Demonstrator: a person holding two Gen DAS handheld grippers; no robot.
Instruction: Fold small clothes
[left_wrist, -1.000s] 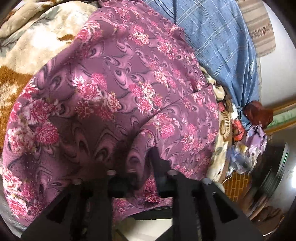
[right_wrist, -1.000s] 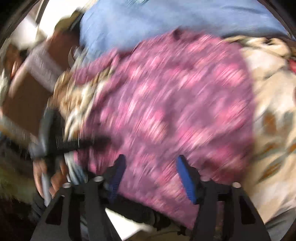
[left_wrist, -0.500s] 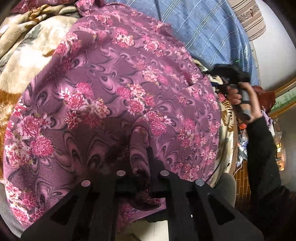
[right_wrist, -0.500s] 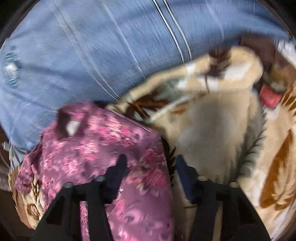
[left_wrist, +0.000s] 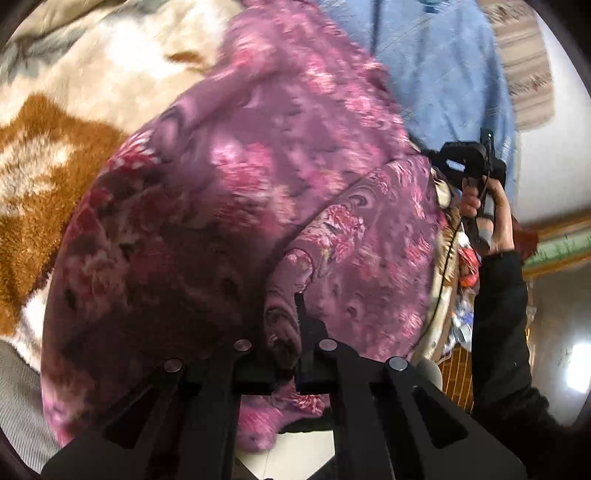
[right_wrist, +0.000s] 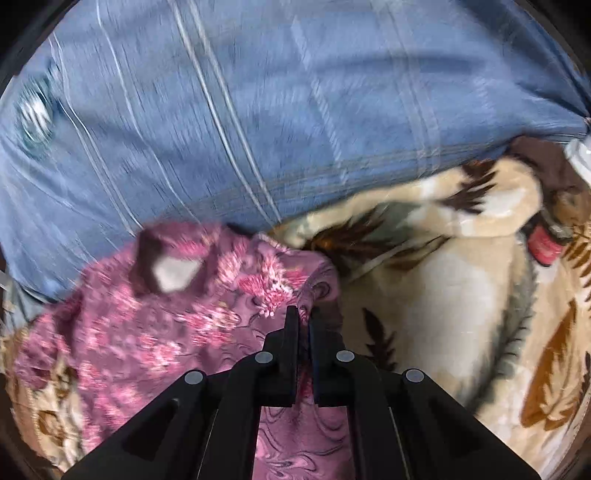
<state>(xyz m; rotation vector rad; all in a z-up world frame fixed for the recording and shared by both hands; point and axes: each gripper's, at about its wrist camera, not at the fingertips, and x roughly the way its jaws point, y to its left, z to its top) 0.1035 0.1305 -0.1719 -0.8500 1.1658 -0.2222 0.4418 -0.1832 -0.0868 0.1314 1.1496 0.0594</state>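
While the purple floral garment (left_wrist: 236, 206) lies spread over the cream and brown plush blanket (left_wrist: 55, 177), my left gripper (left_wrist: 284, 332) has its jaws clamped on a raised fold at the near hem. My right gripper (right_wrist: 303, 321) is closing its jaws on the garment's far corner, cloth pinched between them, just below the blue striped bedding (right_wrist: 258, 110).

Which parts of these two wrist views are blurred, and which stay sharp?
Left wrist view: floral purple garment smeared by motion, fleece blanket soft; tongs crisp. Right wrist view: blue striped fabric streaked, garment's left side blurred; tongs sharp. Both fisheye-curved with dark corners.
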